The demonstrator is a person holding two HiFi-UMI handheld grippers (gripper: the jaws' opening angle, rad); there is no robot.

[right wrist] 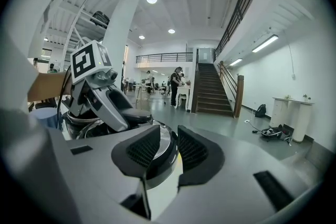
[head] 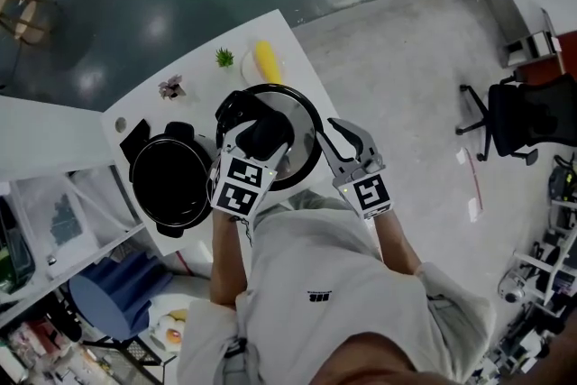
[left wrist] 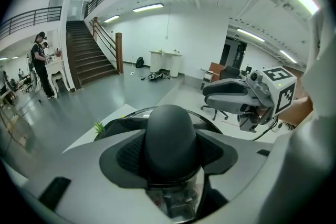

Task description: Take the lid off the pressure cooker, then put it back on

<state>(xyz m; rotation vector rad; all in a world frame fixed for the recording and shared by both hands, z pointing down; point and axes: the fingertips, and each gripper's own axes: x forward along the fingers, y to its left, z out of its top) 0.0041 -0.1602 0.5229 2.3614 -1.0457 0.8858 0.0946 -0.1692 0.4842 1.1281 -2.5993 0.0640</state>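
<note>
My left gripper (head: 261, 135) is shut on the black domed knob (left wrist: 170, 139) of the pressure cooker lid (head: 302, 117). It holds the round glass lid in the air to the right of the pot. The pot (head: 171, 180) stands uncovered on the white table (head: 144, 99), its black inside showing. My right gripper (head: 335, 144) sits at the lid's right rim (right wrist: 160, 157). Its pads stand a narrow gap apart with nothing pressed between them, and the rim lies just beyond them. The left gripper (right wrist: 113, 113) shows in the right gripper view, and the right gripper (left wrist: 231, 99) in the left gripper view.
At the table's far edge are a yellow item on a white plate (head: 266, 60), a small green plant (head: 224, 58) and a small pink flower (head: 171, 87). Shelving and a blue stool (head: 113, 288) stand to the left. A black office chair (head: 518, 117) is to the right.
</note>
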